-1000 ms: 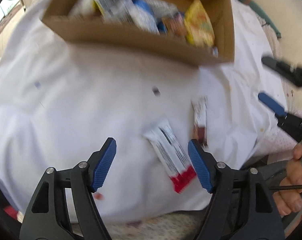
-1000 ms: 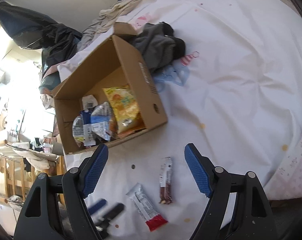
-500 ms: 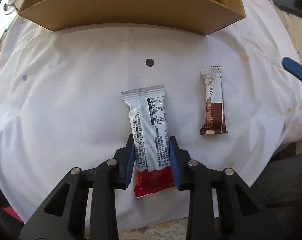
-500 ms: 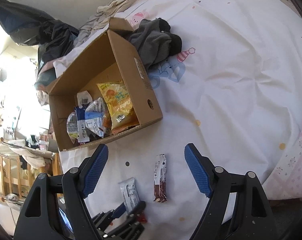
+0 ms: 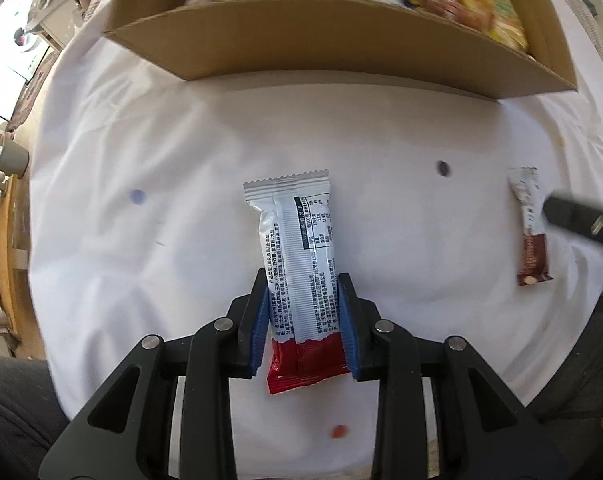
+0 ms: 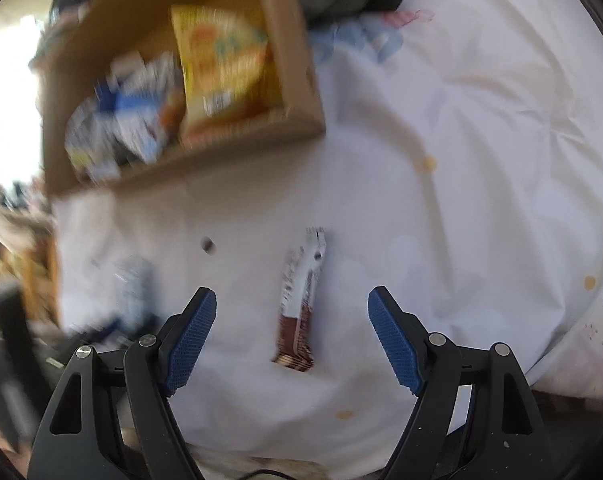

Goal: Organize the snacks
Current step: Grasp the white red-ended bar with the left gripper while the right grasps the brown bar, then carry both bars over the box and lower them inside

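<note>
Your left gripper [image 5: 303, 328] is clamped on the white-and-red snack bar [image 5: 297, 264], its blue pads pressed against both long edges just above the red end of the wrapper. The bar points away from you, its crimped white end toward the cardboard box [image 5: 341, 60]. Whether it is lifted clear of the white sheet [image 5: 161, 160] cannot be told from the left wrist view. The box stands farther back on the sheet, holding a yellow packet [image 6: 225, 64] at its right side and blue-and-white packets [image 6: 129, 116] beside it, all blurred.

Your right gripper [image 6: 291, 336] hangs with its jaws spread wide and nothing between the pads. It sits above the brown-and-white snack bar [image 6: 301, 300], which lies lengthwise on the sheet between the two fingers, touching neither. In the left wrist view that same bar lies well to the right of the held one, with a dark finger of the right gripper crossing its middle.
</note>
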The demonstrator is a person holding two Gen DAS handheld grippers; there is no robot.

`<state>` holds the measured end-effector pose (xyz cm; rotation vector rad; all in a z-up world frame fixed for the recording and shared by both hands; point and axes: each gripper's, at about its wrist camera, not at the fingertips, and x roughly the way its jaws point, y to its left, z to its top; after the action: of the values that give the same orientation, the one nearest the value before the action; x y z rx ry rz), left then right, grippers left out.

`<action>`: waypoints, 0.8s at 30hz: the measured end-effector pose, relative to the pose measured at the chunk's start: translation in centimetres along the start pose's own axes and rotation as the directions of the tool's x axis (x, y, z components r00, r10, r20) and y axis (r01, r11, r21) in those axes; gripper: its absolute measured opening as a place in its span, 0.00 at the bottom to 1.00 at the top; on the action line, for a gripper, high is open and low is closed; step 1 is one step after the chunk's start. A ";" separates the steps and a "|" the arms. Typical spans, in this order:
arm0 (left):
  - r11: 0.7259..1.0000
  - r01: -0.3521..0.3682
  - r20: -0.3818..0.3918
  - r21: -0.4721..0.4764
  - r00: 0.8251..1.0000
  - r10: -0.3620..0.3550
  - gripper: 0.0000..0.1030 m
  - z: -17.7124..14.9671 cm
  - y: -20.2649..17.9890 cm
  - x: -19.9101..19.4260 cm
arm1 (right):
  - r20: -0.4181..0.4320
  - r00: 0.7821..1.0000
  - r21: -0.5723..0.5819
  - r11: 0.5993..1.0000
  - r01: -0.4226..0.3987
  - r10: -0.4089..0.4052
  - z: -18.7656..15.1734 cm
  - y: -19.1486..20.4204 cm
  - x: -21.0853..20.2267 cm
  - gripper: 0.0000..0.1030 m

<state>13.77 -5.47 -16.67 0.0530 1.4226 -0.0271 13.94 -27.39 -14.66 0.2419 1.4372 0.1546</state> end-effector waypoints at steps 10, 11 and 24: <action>1.000 0.031 0.057 -0.003 0.998 -0.031 0.27 1.2 4.5 -4.3 | -0.021 0.972 -0.196 0.954 0.227 -0.236 -0.9 3.3 3.4 0.76; 1.000 0.027 0.068 -0.006 0.997 -0.027 0.27 0.9 4.2 -4.7 | -0.017 0.969 -0.205 0.950 0.237 -0.245 -1.0 3.5 3.5 0.76; 0.999 0.002 0.194 -0.051 0.981 0.008 0.27 1.0 4.3 -6.0 | 0.016 0.977 -0.227 0.951 0.210 -0.212 -1.5 5.1 2.5 0.18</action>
<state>14.11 -1.31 -10.45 0.0106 1.2268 0.0065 12.98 -21.70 -15.90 -0.1018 1.4298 0.1441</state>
